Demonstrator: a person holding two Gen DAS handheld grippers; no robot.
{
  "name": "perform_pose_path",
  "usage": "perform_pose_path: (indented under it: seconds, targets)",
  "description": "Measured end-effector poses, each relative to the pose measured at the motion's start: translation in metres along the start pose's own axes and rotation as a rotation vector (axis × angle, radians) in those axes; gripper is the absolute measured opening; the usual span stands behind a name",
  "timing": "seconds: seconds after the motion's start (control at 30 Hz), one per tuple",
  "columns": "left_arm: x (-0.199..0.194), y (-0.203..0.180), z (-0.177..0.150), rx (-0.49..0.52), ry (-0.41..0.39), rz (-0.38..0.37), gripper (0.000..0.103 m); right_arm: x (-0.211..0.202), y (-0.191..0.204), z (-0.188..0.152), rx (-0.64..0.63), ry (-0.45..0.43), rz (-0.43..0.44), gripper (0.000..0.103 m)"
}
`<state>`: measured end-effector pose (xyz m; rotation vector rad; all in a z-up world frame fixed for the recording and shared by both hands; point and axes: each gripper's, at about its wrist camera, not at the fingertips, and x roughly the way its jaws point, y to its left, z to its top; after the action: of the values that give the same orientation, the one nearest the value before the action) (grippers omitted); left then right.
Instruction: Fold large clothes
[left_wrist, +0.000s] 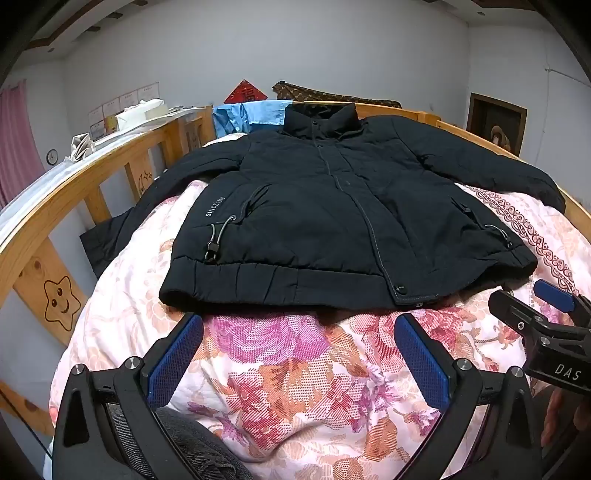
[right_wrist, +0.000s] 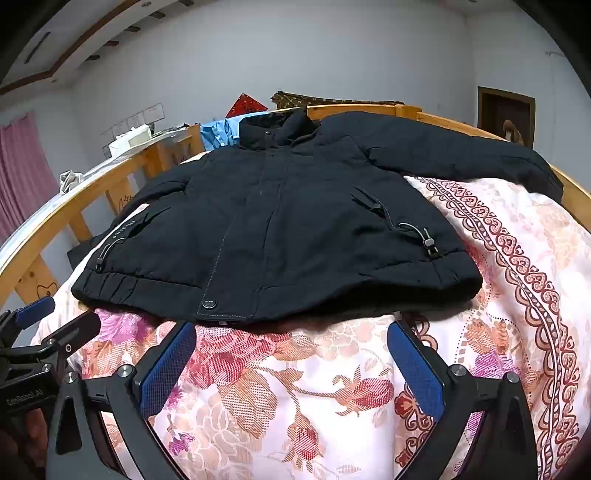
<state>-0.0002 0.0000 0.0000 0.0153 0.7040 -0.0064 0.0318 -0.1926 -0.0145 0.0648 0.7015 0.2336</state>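
Black padded jacket (left_wrist: 325, 206) spread flat and face up on the flowered quilt (left_wrist: 295, 376) of a wooden-railed bed (left_wrist: 55, 236), front closed, collar at the far end, hem toward the cameras. Both sleeves stretched out sideways: one along the rail on the left and hanging partly over the quilt's edge, the other lying toward the rail on the right. No fold made yet, so probably the very start of the task. Left gripper (left_wrist: 299, 354) low in front of the hem, jaws wide apart, only quilt between the blue pads, nothing held. Right gripper (right_wrist: 291, 354) just beside it on the right, likewise spread fully and empty, its tip seen at the right edge of the left wrist view, with a bit of the person's hand under it. For a good first fold: better to take one sleeve near the cuff and the shoulder together, lift only a little, and lay it across the chest, straight and without twist. Thick padding likely to spring back, so a deep bite on the fabric and a firm press along the crease afterwards. Care needed with the cord toggles near the pockets (right_wrist: 424, 240), easy to catch between the pads. Beyond the collar, a blue shirt (left_wrist: 251, 114) over the headboard, not part of this step.
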Motion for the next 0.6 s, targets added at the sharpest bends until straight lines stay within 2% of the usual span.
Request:
perform_pose_path:
  seconds: [0.6]
  targets:
    - [0.0021,0.0024,0.0004,0.001,0.005,-0.003,0.101,0.0001,-0.0003,-0.0001,0.001,0.000,0.002,0.103]
